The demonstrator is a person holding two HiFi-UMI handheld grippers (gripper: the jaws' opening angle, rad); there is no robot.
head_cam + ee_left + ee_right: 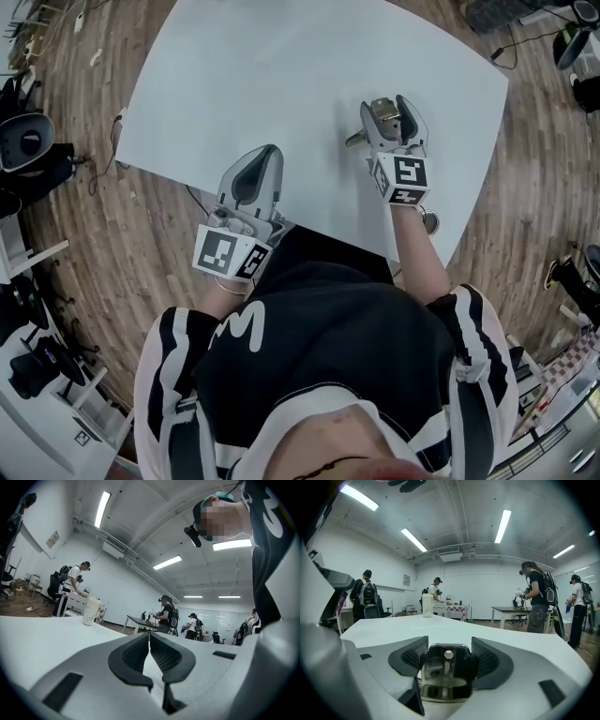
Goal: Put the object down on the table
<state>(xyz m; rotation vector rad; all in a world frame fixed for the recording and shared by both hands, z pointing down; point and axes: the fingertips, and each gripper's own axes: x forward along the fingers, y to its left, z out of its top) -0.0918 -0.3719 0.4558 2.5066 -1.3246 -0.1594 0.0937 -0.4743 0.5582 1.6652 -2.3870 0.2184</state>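
White table [281, 75] under your right gripper [393, 109], which clamps a shiny metal object [444, 667] close above it, left gripper [264, 157] pinched shut on nothing: let go too high and it likely bounces or skids.

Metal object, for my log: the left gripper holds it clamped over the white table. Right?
No, the right gripper holds the metal object clamped over the white table, as the right gripper view shows; the left gripper is shut, empty.

Black shirt [328, 328], white-striped sleeves [478, 361] — grey tongs [267, 152]
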